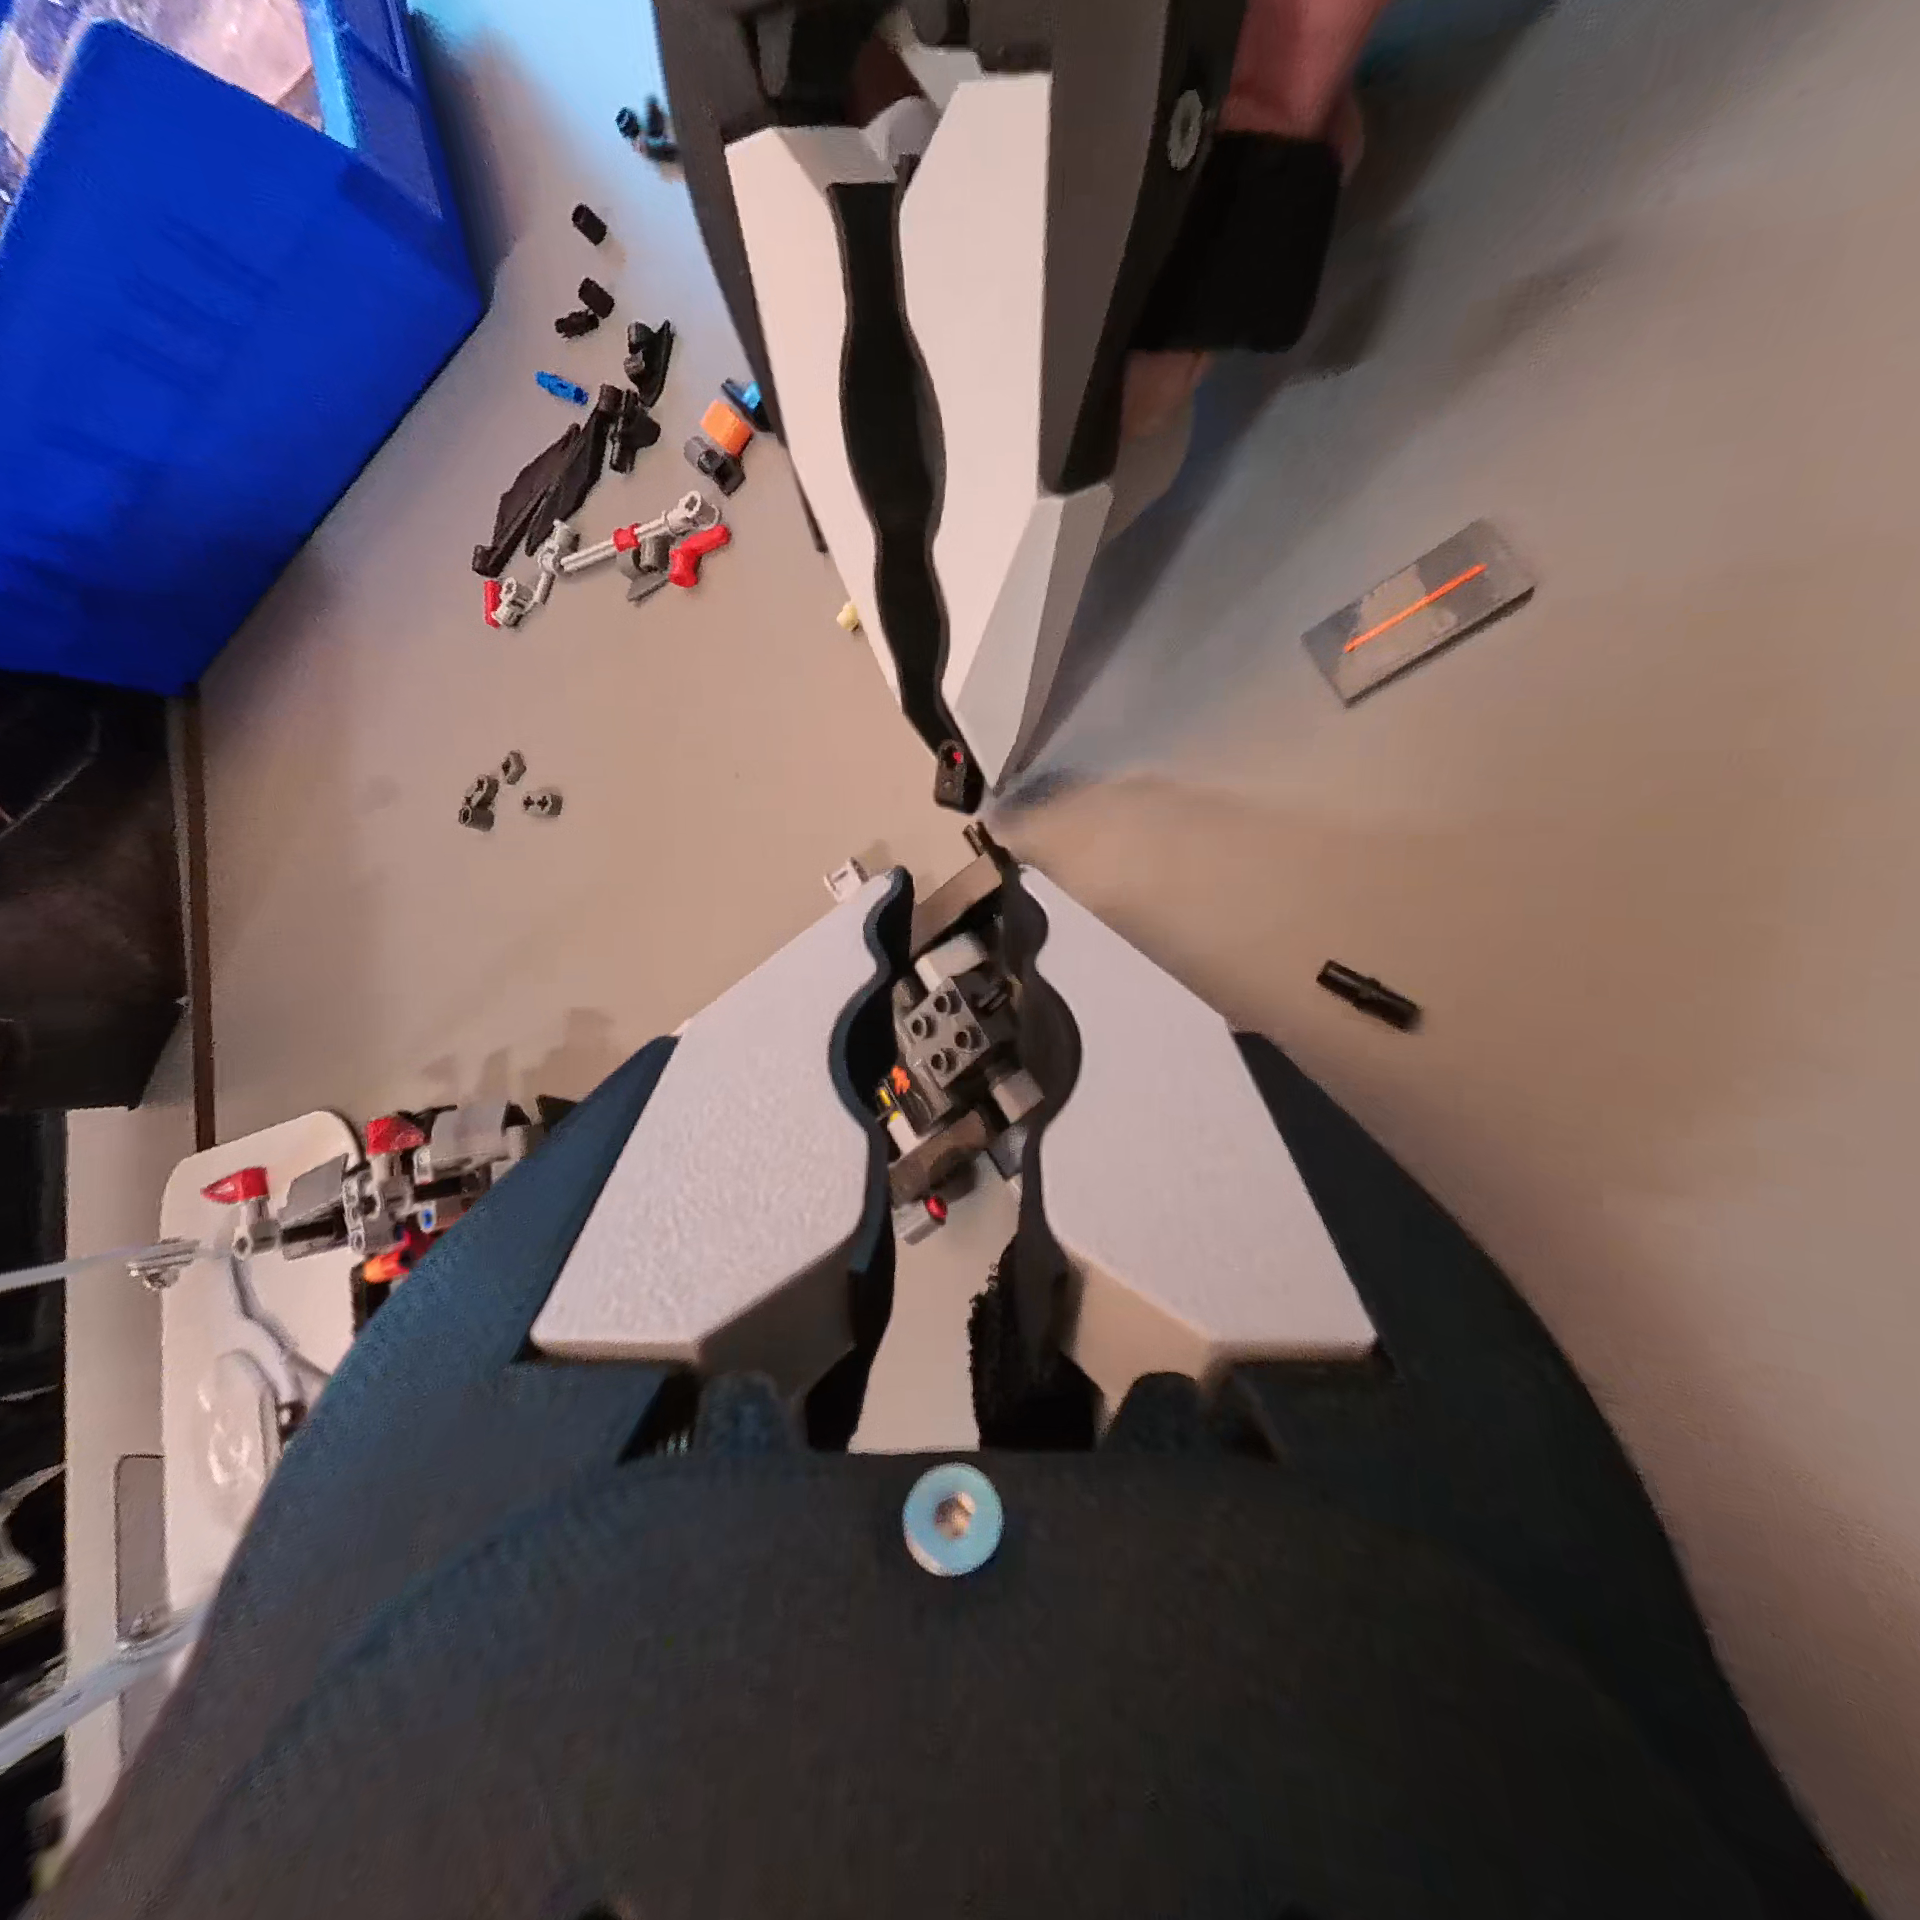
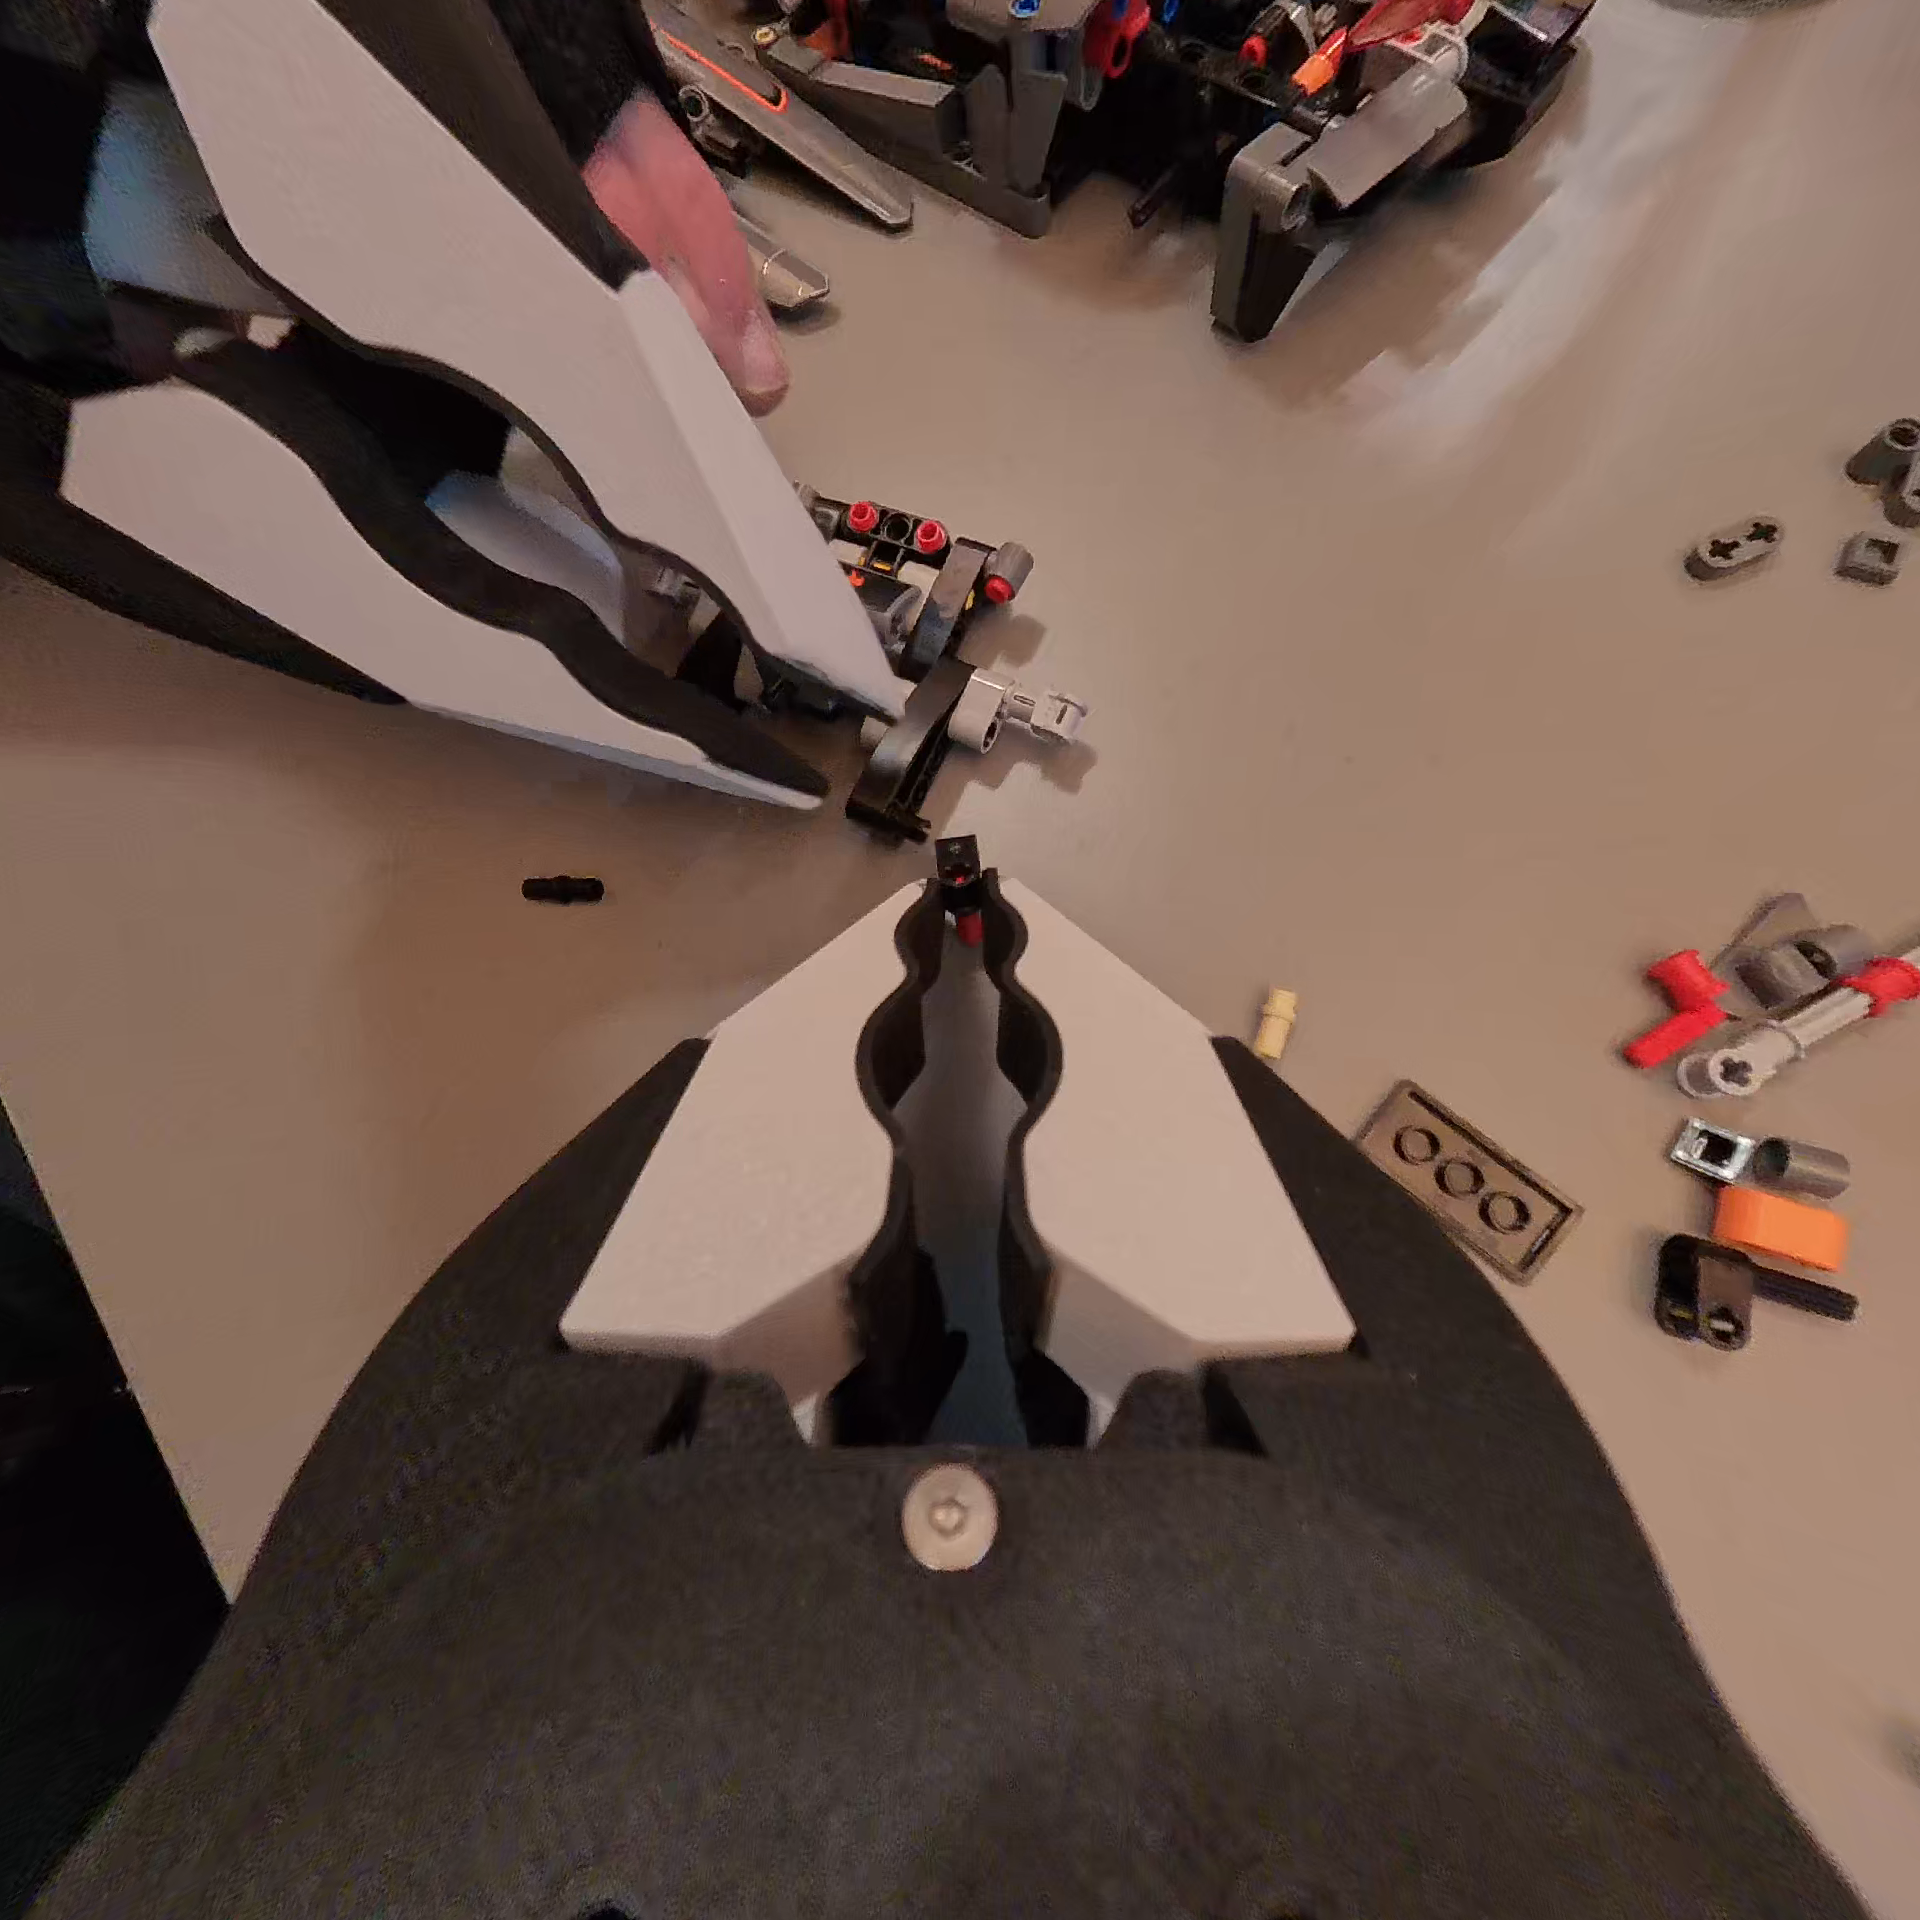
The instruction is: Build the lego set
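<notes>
Left gripper (image 1: 961, 894) is clamped on one small grey-and-black sub-assembly (image 1: 951, 1049), held just over the beige table (image 1: 1455, 1143). Right gripper (image 2: 961, 888) is pinching one tiny black connector with a red pin (image 2: 958, 868) at its tips, nearly touching the sub-assembly's black end. One loose black pin (image 2: 562, 889) lies beside them, one cream pin (image 2: 1276, 1018) and one dark plate with three holes (image 2: 1467, 1179) nearby. One orange piece (image 2: 1779, 1226), three small grey bits (image 1: 509, 790) farther off. One big half-built model (image 2: 1195, 94) at the back, one blue bin (image 1: 197, 343).
</notes>
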`<action>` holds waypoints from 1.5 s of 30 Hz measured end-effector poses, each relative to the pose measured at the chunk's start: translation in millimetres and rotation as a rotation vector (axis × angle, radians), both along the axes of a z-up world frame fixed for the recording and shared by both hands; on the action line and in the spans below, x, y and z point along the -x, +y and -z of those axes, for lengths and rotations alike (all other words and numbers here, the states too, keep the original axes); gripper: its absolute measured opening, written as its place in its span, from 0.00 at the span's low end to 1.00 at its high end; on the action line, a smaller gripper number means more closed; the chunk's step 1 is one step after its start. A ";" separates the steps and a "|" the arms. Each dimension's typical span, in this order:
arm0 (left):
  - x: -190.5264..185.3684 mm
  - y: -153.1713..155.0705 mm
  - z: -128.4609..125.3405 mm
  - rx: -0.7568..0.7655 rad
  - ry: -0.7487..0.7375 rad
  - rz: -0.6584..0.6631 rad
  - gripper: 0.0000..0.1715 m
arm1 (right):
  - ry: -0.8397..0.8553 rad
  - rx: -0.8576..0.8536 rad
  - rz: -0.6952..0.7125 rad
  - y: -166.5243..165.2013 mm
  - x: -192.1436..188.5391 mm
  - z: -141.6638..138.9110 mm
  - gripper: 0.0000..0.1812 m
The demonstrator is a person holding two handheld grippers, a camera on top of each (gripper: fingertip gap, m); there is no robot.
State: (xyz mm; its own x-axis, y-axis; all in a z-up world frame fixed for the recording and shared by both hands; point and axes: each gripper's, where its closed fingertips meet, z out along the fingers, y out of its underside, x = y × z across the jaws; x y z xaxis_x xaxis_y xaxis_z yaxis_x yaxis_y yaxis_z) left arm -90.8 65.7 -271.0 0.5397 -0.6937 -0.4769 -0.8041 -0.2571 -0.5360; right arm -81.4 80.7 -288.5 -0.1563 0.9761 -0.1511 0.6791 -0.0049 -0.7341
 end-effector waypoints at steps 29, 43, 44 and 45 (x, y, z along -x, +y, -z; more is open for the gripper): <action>0.4 7.0 12.2 -0.026 -0.011 -0.013 0.04 | 0.034 -0.058 -0.003 1.0 5.6 0.1 0.02; -0.5 6.6 12.0 -0.053 0.010 -0.061 0.03 | 0.036 -0.112 0.042 -0.4 4.9 0.4 0.02; -0.4 6.5 12.0 -0.055 0.010 -0.061 0.03 | 0.037 -0.113 0.045 -0.7 4.9 0.4 0.02; -0.5 6.1 12.0 -0.056 0.007 -0.059 0.03 | 0.036 -0.107 0.049 -0.9 4.7 0.3 0.02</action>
